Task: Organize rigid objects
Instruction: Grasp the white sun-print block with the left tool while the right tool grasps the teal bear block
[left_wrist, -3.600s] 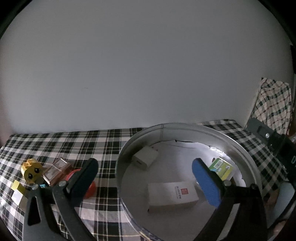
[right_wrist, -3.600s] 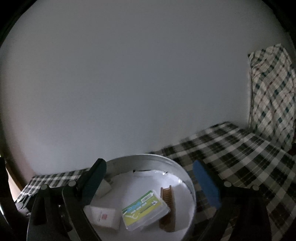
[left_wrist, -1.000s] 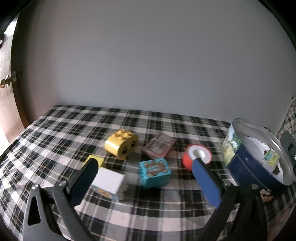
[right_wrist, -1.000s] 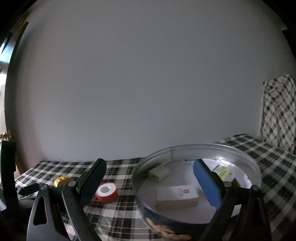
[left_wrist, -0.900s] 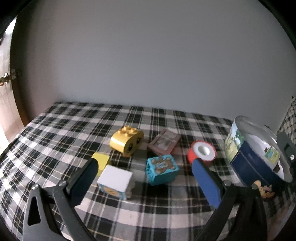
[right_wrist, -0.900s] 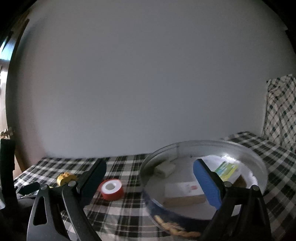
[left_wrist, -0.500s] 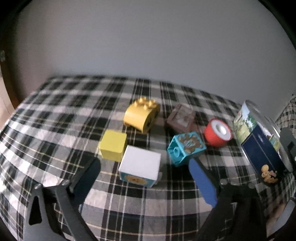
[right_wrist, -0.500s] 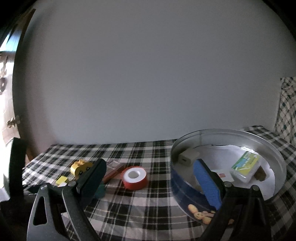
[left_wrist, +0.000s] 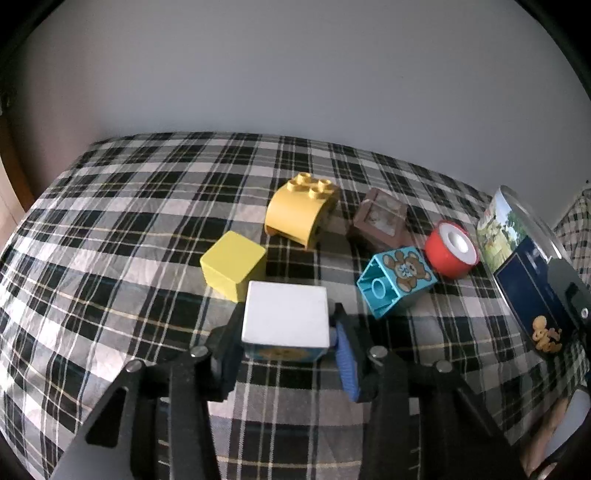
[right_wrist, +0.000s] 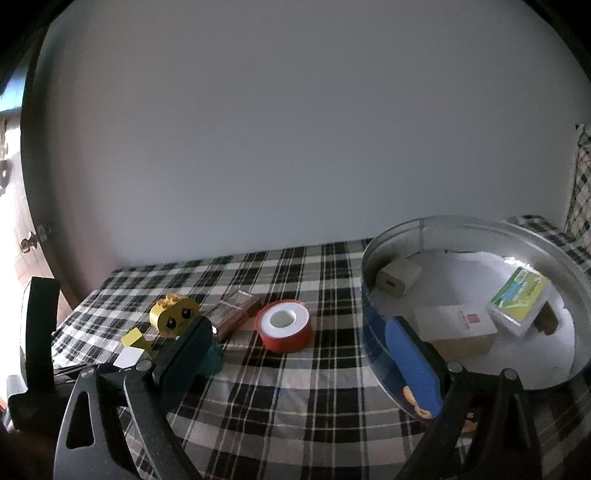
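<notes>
On the checked cloth (left_wrist: 110, 236), items as follows. Left gripper (left_wrist: 288, 347): jaws have just been closing and now stand on either side of the white-topped block (left_wrist: 286, 319); the dark pad presses its left face, while the blue pad sits just at its right face, a sliver of gap possibly remaining, so a firm grip cannot be confirmed. Block rests on the cloth. Behind it, touching or nearly so: small yellow cube (left_wrist: 232, 264). Further back: rounded yellow brick with studs (left_wrist: 301, 214); brown box (left_wrist: 380, 223); blue brick with bear picture (left_wrist: 397, 280); red tape roll (left_wrist: 452, 253). Far right: round tin (right_wrist: 373, 332), holding a white box (right_wrist: 456, 319), a green-labelled case (right_wrist: 519, 299) and a small grey block (right_wrist: 399, 277). Right gripper (right_wrist: 299, 347): fingers wide apart, nothing between them, hovering by the tin's near wall
</notes>
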